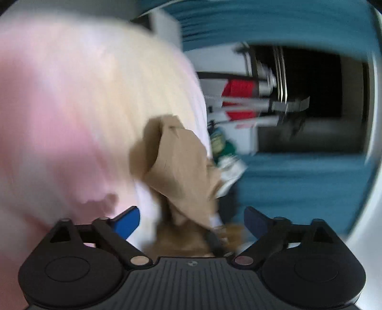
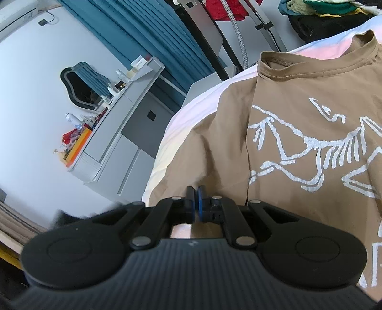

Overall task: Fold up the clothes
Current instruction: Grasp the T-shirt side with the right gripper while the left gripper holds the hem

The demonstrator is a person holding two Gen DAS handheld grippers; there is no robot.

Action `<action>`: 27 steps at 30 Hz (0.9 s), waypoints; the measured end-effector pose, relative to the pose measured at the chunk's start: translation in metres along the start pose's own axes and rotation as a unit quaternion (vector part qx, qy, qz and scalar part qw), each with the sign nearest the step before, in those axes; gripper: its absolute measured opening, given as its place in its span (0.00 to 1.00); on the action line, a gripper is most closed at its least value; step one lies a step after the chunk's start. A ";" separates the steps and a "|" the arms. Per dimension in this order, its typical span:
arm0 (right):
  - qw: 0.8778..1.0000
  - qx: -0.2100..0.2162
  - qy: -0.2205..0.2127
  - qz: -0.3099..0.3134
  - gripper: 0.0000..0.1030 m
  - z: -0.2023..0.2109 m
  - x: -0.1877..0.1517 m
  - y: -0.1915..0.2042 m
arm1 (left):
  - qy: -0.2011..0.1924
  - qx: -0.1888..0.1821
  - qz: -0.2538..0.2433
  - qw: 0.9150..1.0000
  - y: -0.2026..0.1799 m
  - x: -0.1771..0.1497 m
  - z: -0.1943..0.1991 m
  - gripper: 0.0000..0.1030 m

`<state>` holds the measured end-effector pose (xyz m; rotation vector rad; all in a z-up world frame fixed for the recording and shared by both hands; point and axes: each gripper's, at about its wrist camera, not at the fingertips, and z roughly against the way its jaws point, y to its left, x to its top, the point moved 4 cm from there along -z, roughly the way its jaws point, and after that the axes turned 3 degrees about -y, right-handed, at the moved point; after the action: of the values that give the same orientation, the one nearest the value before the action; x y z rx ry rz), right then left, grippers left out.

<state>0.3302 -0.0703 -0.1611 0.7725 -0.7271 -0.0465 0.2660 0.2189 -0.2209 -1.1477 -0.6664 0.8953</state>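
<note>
1. One tan T-shirt [image 2: 298, 133] lies spread on a bed [image 2: 186, 114] covered in pale pink and white bedding, its chest print of a white skeleton figure [image 2: 317, 147] facing up.
2. In the right wrist view the shirt's collar [image 2: 317, 57] points to the upper right and its body runs down toward the lower right, so its long axis crosses the frame diagonally.
3. Two hand-held grippers are in use, one per camera. The right hand-held gripper [image 2: 195, 200] has its two blue-padded fingers pressed together at the shirt's near left edge; whether cloth is pinched between them cannot be told.
4. The left hand-held gripper [image 1: 191, 219] has its two blue fingers spread wide apart, with a bunched part of the same tan shirt [image 1: 181, 171] between and beyond them; the frame is heavily motion-blurred.
5. Beside the bed stand one grey cabinet [image 2: 129, 133] with small bottles and boxes on top, one wavy-edged mirror [image 2: 83, 83] on the white wall, and teal curtains [image 2: 152, 31].
6. One red garment [image 1: 238, 97] hangs on a rack beyond the bed, and a small heap of other clothes [image 2: 322, 7] sits near the shirt's collar.
</note>
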 end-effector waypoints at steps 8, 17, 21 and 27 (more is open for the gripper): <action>1.000 0.003 -0.011 0.016 0.05 0.006 -0.010 0.005 | -0.027 -0.073 0.084 0.993 0.016 0.018 -0.063 0.85; 0.989 -0.021 0.024 0.142 0.04 -0.013 -0.063 0.019 | -0.029 -0.006 -0.053 0.998 0.001 0.058 -0.092 0.48; 0.982 -0.036 0.047 0.181 0.02 -0.028 -0.091 0.020 | -0.051 -0.004 -0.140 0.989 -0.022 0.061 -0.083 0.46; 0.972 -0.038 0.050 0.225 0.03 -0.030 -0.114 0.023 | -0.104 -0.045 -0.133 0.985 -0.028 0.079 -0.062 0.65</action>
<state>0.2577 -0.0010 -0.2268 0.5179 -0.7857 0.3708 0.3641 0.2537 -0.2117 -1.0218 -1.0152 0.7685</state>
